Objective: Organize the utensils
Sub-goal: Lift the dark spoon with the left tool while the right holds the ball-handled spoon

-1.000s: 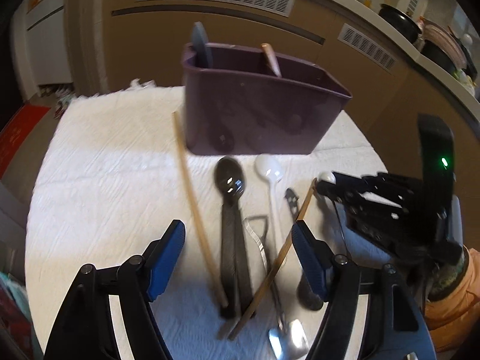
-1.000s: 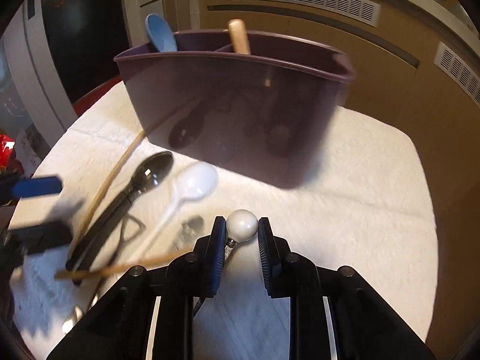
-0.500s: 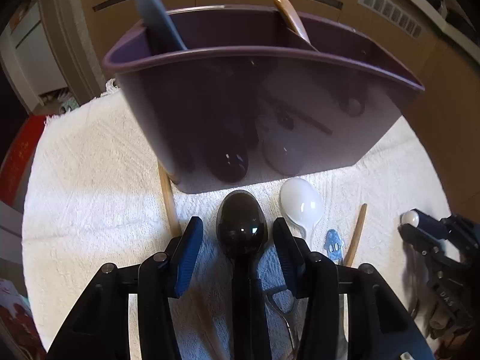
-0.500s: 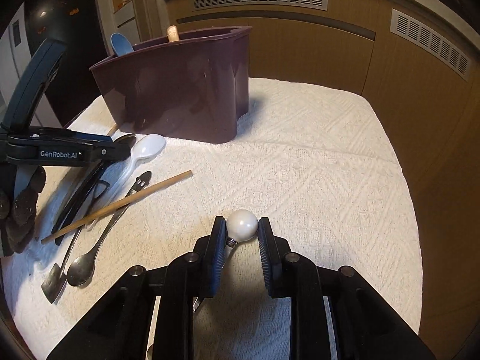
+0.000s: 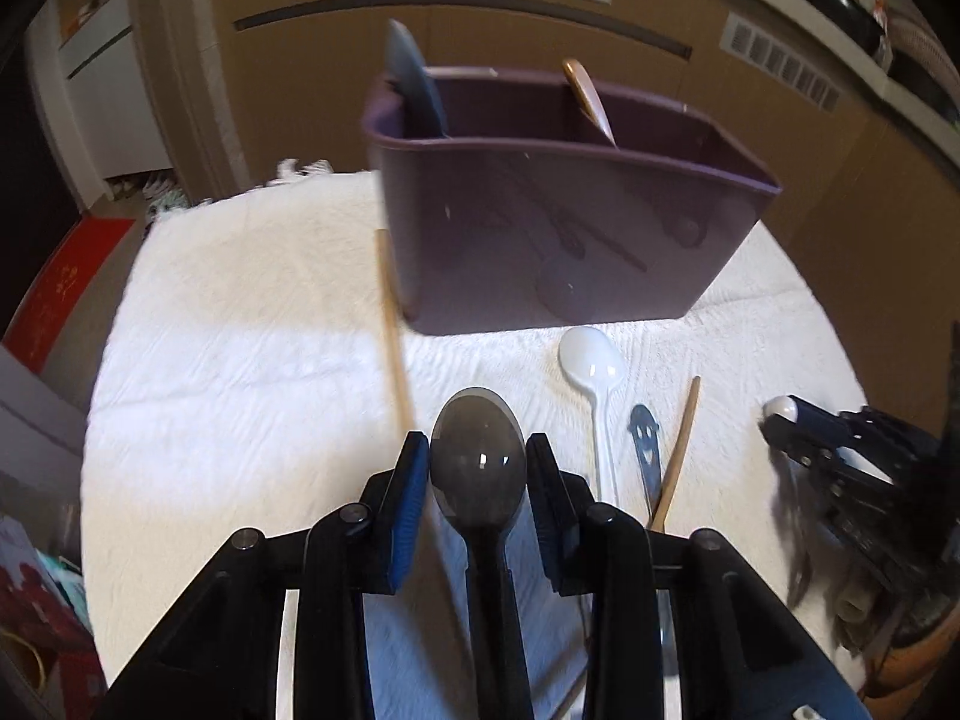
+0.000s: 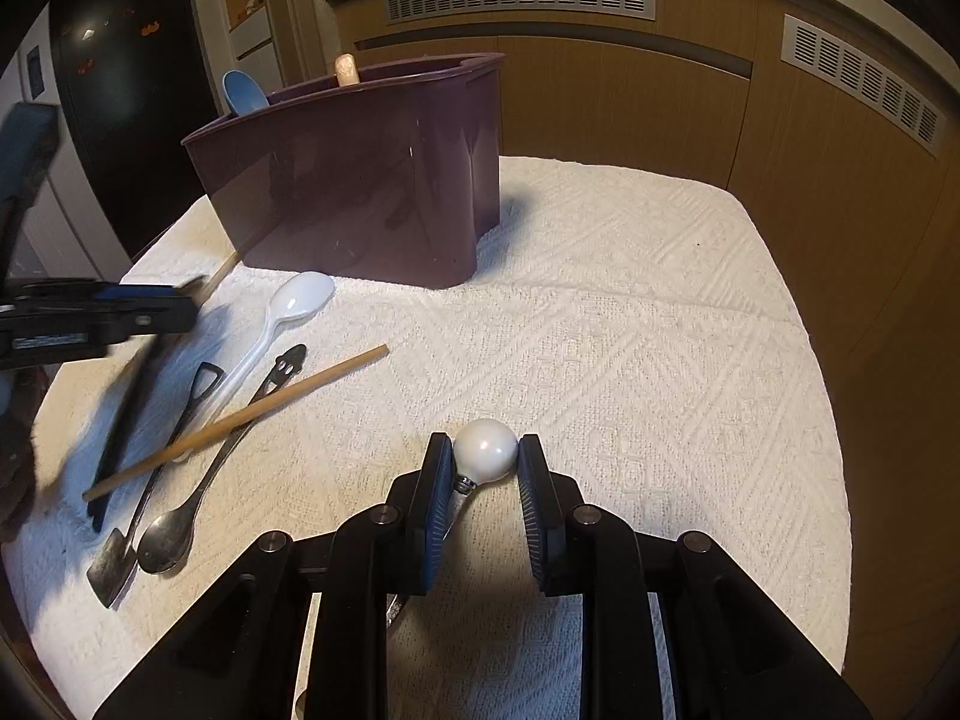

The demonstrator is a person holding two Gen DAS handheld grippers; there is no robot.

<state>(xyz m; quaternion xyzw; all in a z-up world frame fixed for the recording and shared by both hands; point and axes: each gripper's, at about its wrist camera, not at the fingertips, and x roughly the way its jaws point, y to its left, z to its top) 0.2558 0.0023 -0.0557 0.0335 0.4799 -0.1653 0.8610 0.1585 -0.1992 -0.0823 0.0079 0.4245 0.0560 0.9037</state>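
Left wrist view shows your left gripper [image 5: 478, 465] has just squeezed the black spoon [image 5: 478, 461] and lifted it, bin [image 5: 570, 240] at twelve o'clock, so drop it there while your right gripper [image 6: 485, 462] pinches the white ball-end utensil [image 6: 485, 459].

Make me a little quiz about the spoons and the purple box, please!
1. True or false: the left gripper has its fingers closed on the black spoon.
2. What does the right gripper hold? A) a chopstick B) a utensil with a white ball end C) the white spoon
3. Fill in: the white spoon lies on the cloth in front of the purple ____.

Key: 1 true. 2 B, the utensil with a white ball end. 3 caddy.
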